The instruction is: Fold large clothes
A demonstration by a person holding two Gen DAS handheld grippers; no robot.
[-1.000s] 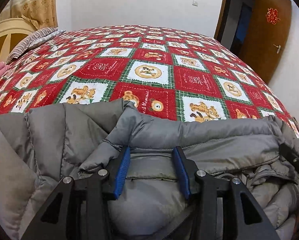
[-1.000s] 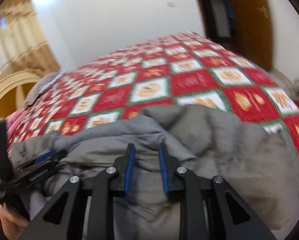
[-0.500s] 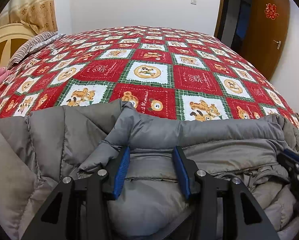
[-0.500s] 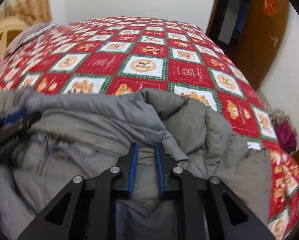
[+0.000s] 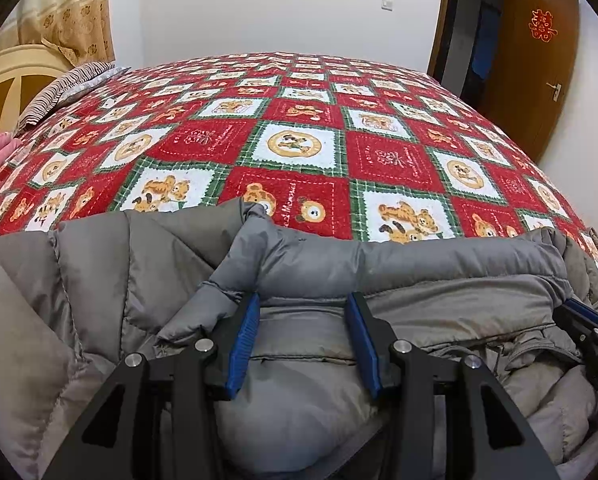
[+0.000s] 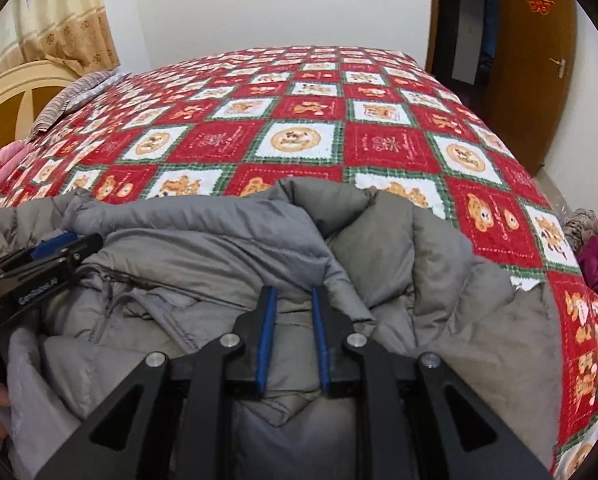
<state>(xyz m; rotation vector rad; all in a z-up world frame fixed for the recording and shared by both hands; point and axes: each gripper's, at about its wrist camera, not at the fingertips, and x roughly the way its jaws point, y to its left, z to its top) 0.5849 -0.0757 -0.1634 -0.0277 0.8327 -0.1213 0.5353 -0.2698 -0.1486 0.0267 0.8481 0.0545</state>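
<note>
A grey puffer jacket (image 5: pixel 419 268) lies bunched at the near edge of the bed; it also shows in the right wrist view (image 6: pixel 219 240). My left gripper (image 5: pixel 303 304) has its jaws closed on a thick fold of the jacket near its top edge. My right gripper (image 6: pixel 293 294) has its jaws narrowly closed on another fold of the jacket. The right gripper shows at the right edge of the left wrist view (image 5: pixel 587 324), and the left gripper shows at the left of the right wrist view (image 6: pixel 55 252).
A red, white and green bear-patterned quilt (image 5: pixel 299 144) covers the bed. A striped pillow (image 5: pixel 67 92) and cream headboard (image 5: pixel 15 76) are at far left. A brown door (image 5: pixel 539 60) stands at right. Clothes (image 6: pixel 595 248) lie beside the bed at right.
The right gripper has swung to the right and settled, holding its fold of the jacket. The left gripper has stayed nearly still on its fold.
</note>
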